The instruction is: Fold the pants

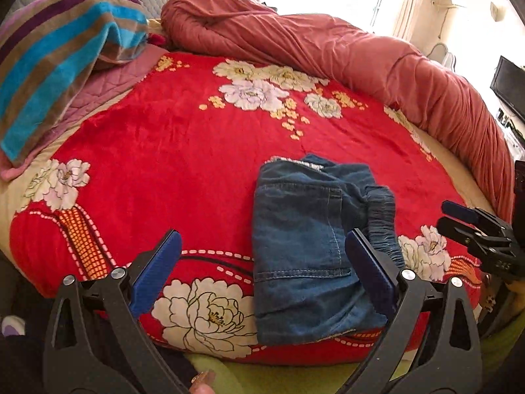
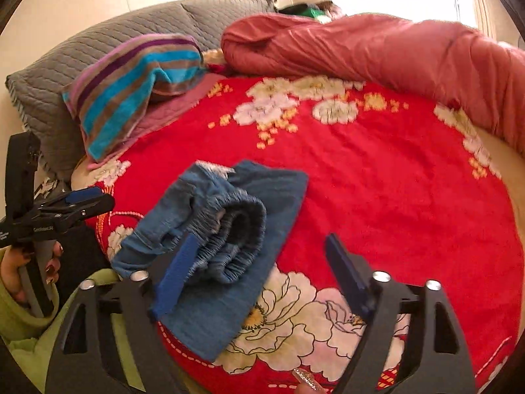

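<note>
The blue denim pants (image 1: 308, 249) lie folded into a compact bundle on the red floral blanket (image 1: 170, 151), elastic waistband on their right side. My left gripper (image 1: 262, 246) is open and empty, held above the near edge of the bed, its right finger over the bundle's right edge. In the right wrist view the pants (image 2: 226, 236) lie low and left, waistband rolled on top. My right gripper (image 2: 262, 256) is open and empty, its left finger over the waistband. Each gripper also shows from the side in the other's view, the right gripper (image 1: 459, 220) and the left gripper (image 2: 88, 200).
A rolled pink-red duvet (image 1: 328, 46) runs along the far and right side of the bed. A striped towel (image 1: 59, 52) over pillows lies at far left, with grey quilted pillows (image 2: 108, 42) behind. A dark screen (image 1: 512, 88) stands at far right.
</note>
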